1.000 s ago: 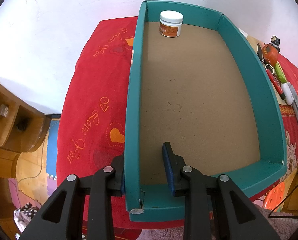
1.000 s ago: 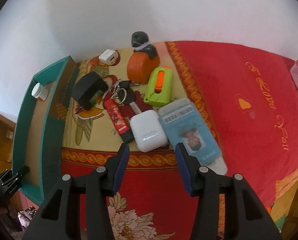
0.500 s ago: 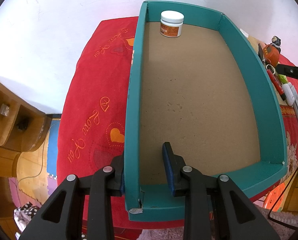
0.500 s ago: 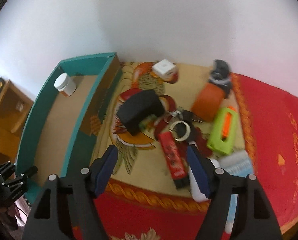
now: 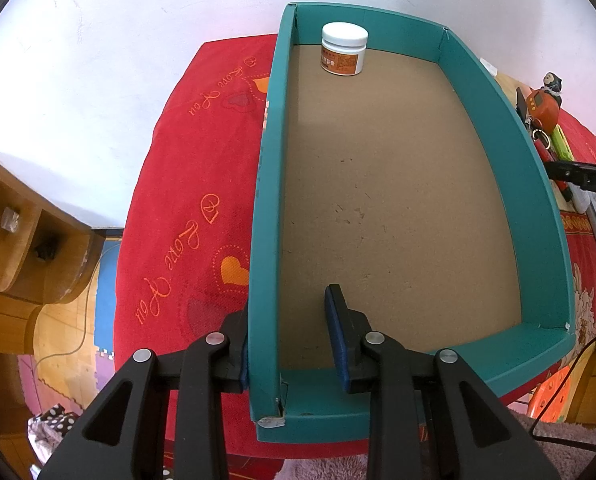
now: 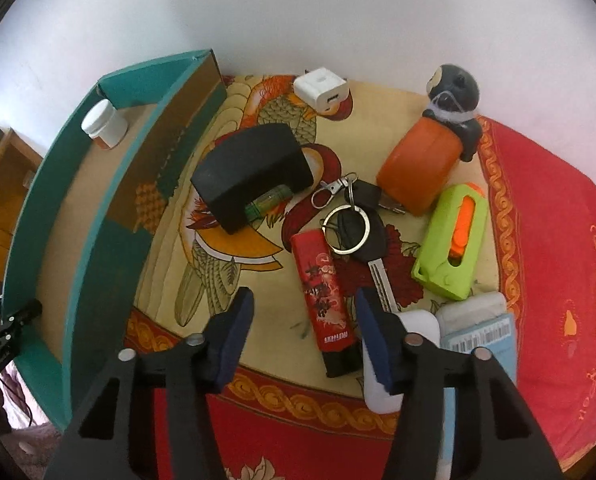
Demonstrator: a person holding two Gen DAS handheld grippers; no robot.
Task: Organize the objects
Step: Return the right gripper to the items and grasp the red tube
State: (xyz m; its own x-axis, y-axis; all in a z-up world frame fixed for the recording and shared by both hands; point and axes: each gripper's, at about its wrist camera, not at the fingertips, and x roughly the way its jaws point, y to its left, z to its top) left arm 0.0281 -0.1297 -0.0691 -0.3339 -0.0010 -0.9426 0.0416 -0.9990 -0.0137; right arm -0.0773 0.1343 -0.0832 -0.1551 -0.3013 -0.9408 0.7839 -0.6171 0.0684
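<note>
A teal box (image 5: 264, 240) with a brown floor lies on the red cloth; a white jar (image 5: 344, 54) stands in its far corner. My left gripper (image 5: 290, 332) is open, its jaws on either side of the box's left wall near the front corner. In the right wrist view the box (image 6: 26, 216) and jar (image 6: 104, 124) show at left. My right gripper (image 6: 304, 320) is open and empty above a red lighter (image 6: 324, 298). Beyond lie keys (image 6: 354, 220), a black case (image 6: 254, 174), a green holder (image 6: 454, 246), an orange figure (image 6: 426, 164) and a white charger (image 6: 322, 90).
White earbuds case (image 6: 382, 360) and a card holder (image 6: 478, 332) lie behind the right finger. A wooden shelf (image 5: 18, 248) stands left of the table. The white wall is close behind the objects. The table's front edge lies just under the left gripper.
My right gripper has swung left and forward from over the earbuds case to over the red lighter and lowered closer. The left gripper and box have stayed put.
</note>
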